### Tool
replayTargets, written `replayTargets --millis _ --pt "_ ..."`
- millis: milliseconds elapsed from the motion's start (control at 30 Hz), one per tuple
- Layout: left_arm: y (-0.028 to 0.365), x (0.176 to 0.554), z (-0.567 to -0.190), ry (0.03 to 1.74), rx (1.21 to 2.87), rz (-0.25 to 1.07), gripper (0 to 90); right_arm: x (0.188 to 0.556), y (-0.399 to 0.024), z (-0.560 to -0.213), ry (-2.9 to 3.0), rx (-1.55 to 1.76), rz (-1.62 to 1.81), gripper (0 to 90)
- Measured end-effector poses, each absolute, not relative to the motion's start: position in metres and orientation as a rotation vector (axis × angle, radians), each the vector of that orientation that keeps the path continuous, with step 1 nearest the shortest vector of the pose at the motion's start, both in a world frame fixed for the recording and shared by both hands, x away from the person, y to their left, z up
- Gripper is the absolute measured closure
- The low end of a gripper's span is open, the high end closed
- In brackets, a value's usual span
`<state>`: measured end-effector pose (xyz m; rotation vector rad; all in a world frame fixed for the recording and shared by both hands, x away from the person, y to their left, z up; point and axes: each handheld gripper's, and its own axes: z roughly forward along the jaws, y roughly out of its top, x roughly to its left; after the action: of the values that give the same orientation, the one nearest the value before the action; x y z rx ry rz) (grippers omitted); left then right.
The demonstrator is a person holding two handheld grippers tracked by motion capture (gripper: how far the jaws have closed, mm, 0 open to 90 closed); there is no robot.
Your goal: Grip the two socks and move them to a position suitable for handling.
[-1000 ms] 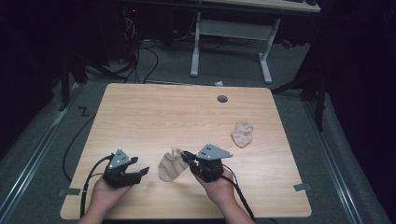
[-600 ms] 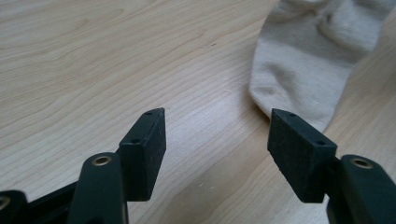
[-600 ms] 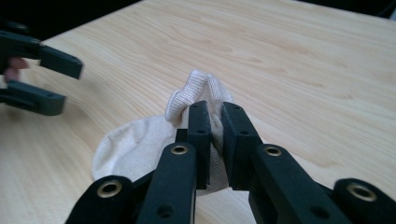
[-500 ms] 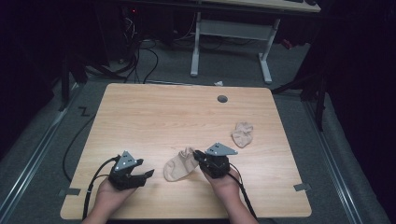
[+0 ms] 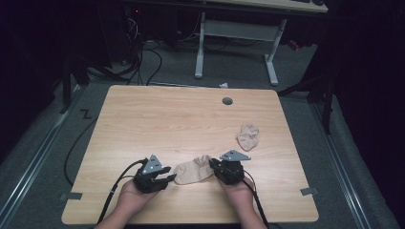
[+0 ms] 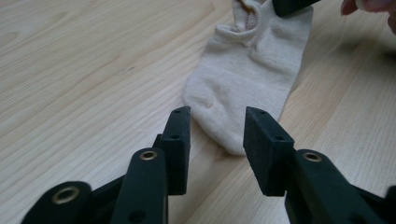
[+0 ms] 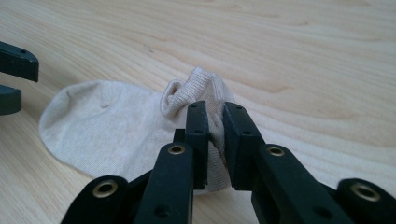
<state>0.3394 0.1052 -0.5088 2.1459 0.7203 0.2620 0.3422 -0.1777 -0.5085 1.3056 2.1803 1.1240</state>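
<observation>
A beige ankle sock lies flat on the wooden table between my two grippers. My right gripper is shut on its ribbed cuff; in the right gripper view the cloth bunches up between the pads. Those jaws have just been opening slightly, with the cuff still pinched. My left gripper points at the toe end. Its jaws have just been closing and stand half apart, with the sock's toe between the tips and the pads not pressing it. A second beige sock lies crumpled farther right.
A round cable hole sits near the table's far edge. Both hands rest close to the near edge. Behind the table, a white desk frame and loose cables stand on the grey floor.
The right gripper came down and laid the hanging sock out flat on the table. The left gripper moved right to the toe, and its jaws narrowed.
</observation>
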Motion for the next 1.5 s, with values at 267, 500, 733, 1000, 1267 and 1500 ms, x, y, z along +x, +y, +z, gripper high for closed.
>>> replayTargets --millis 267,500,733,1000,1267,1500 --pt "0.092 0.336 -0.511 0.663 2.19 0.263 72.9 0.339 -0.178 -0.514 2.217 1.305 1.086 80.4" --pt "0.089 0.336 -0.515 0.672 2.237 0.257 79.1 0.341 -0.176 -0.518 2.232 1.309 1.067 80.0" --pt "0.09 0.335 -0.518 0.67 2.292 0.289 80.4 0.34 -0.174 -0.52 2.252 1.304 1.031 79.2" --pt "0.098 0.338 -0.52 0.701 2.316 0.309 81.1 0.333 -0.175 -0.522 2.292 1.309 1.02 78.8" --pt "0.104 0.332 -0.518 0.694 2.339 0.278 80.9 0.314 -0.177 -0.524 2.32 1.289 1.008 77.4" --pt "0.108 0.325 -0.517 0.696 2.348 0.267 79.9 0.296 -0.174 -0.524 2.348 1.24 1.016 70.4"
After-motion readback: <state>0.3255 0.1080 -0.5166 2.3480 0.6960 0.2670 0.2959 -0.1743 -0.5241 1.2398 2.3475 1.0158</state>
